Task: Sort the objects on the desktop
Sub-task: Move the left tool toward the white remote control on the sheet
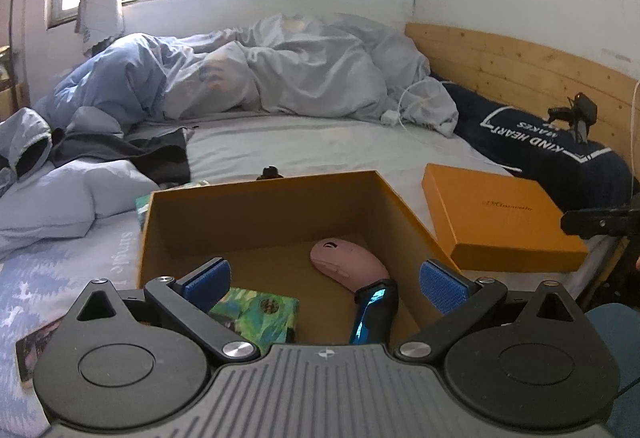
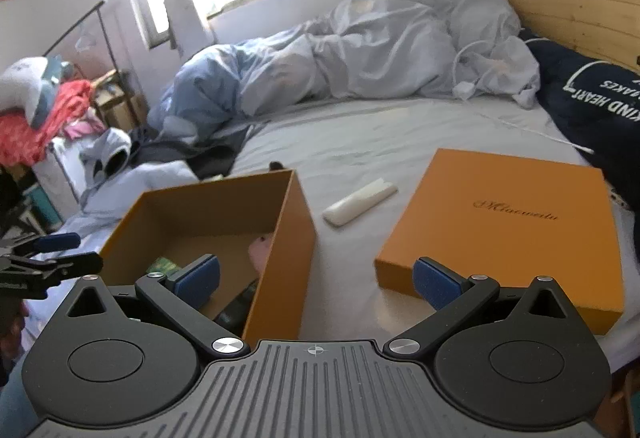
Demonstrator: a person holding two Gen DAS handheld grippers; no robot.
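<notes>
Sorting looks well under way, judged from the layout. The open orange box (image 1: pixel 256 222) on the bed already holds three items: a pink computer mouse (image 1: pixel 348 264) toward its right side, a green patterned card box (image 1: pixel 260 312) at front left, and a black gadget with a shiny blue face (image 1: pixel 374 314) just in front of the mouse, touching or nearly so.

Left to do, likely: a white remote-like bar (image 2: pixel 360 200) lies on the sheet between box and orange lid (image 2: pixel 508 234), apart from both. Lid off, lying flat to the right.

Left gripper (image 1: pixel 324 282) hovers over the box's near edge, jaws spread, nothing between them. Right gripper (image 2: pixel 316 280) likewise released and empty, aimed at the gap between box and lid, white bar ahead
</notes>
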